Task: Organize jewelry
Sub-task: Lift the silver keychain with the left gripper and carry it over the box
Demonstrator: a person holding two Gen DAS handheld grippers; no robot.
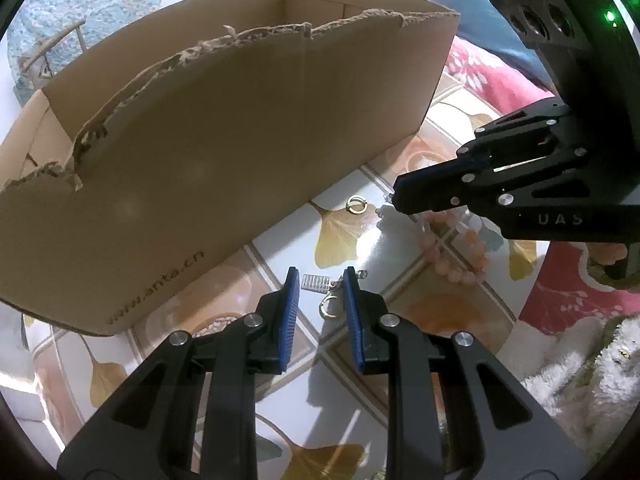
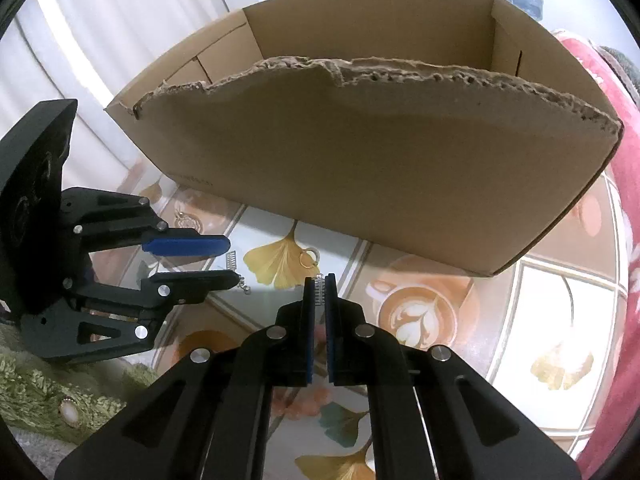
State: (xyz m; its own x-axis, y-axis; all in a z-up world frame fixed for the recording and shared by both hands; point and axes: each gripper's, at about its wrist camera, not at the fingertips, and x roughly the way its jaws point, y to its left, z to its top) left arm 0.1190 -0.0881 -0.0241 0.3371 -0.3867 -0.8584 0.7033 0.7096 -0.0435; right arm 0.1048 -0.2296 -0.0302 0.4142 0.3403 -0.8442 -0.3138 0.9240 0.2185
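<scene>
The right hand-held gripper [image 2: 319, 285] pinches a small silver clasp piece [image 2: 319, 292] only by its tips, so it may slip before reaching the cardboard box [image 2: 360, 168], while the left hand-held gripper [image 1: 320, 276] hangs narrowly open and empty over the counter [image 1: 280, 240].

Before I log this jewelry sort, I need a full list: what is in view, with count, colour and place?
cardboard box: one, brown, torn rim, behind the jewelry
tablecloth: one, ginkgo-leaf and coffee print, under everything
gold ring: one, near the box
rhinestone bar earring: one, silvery, ahead of the left gripper's fingertips
second rhinestone bar earring: one, silvery, in right gripper
bead bracelet: one, pink
clasp chain: one, silvery
left gripper: open
right gripper: shut
</scene>
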